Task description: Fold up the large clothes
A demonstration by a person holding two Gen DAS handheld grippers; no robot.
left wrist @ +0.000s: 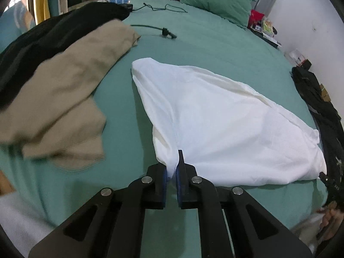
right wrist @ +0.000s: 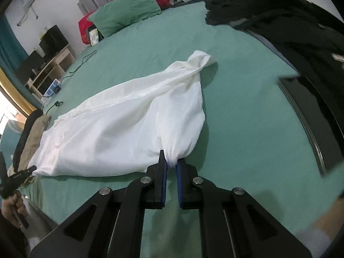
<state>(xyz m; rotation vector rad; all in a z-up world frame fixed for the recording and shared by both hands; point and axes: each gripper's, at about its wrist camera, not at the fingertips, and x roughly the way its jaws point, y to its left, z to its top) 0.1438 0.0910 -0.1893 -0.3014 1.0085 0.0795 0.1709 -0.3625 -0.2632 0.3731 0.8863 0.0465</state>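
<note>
The white garment (left wrist: 225, 124) lies spread across the green bed sheet (left wrist: 215, 43), a large piece of thin, plain cloth with soft wrinkles and no print. It is not flat — the near edge is gathered into two bunched corners, one at each near end, and the cloth fans out from each in long folds. In the right wrist view the white garment (right wrist: 120, 133) stretches lengthwise from lower left to upper right, where its far end narrows into a twisted, rumpled tip resting on the sheet. A raised crease runs along its length. The far corner in the left wrist view lies rounded and slightly puffed.
</note>
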